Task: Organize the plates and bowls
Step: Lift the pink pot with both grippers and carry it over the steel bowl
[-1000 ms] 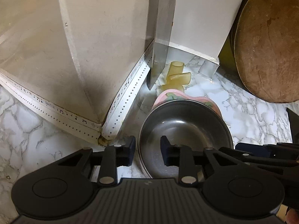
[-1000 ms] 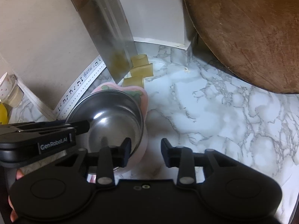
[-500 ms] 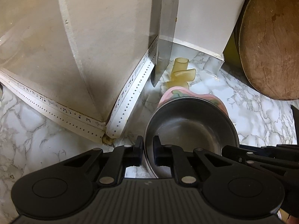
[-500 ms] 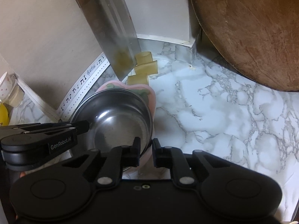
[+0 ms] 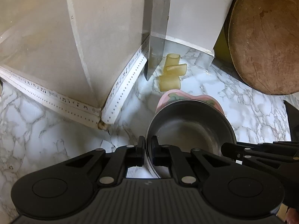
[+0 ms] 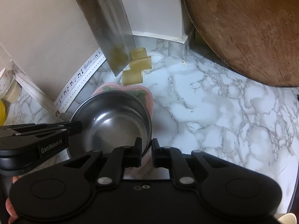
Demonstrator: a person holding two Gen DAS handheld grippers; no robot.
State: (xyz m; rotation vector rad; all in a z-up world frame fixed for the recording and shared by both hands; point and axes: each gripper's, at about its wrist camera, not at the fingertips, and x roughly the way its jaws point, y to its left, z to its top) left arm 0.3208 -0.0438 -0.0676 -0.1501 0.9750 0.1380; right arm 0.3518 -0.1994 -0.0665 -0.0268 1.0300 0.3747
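Note:
A steel bowl (image 5: 188, 128) sits nested in a pink floral bowl (image 5: 175, 97) on the marble counter. My left gripper (image 5: 148, 145) is shut on the steel bowl's left rim. My right gripper (image 6: 146, 147) is shut on the right rim of the stacked bowls; the steel bowl (image 6: 114, 119) and the pink bowl (image 6: 143, 93) both show in the right wrist view. Each gripper appears at the edge of the other's view, the right one (image 5: 261, 153) and the left one (image 6: 37, 136).
A cleaver (image 5: 158, 28) hangs at the wall corner above three yellowish tube pieces (image 5: 172, 71). A round wooden board (image 6: 246, 26) leans at the back right. White trim with music notes (image 5: 61, 99) runs along the wall base. A cup (image 6: 7, 85) stands far left.
Both grippers closed from open onto the bowls' rims, left on the left rim and right on the right rim. The bowls now appear slightly farther from the cleaver.

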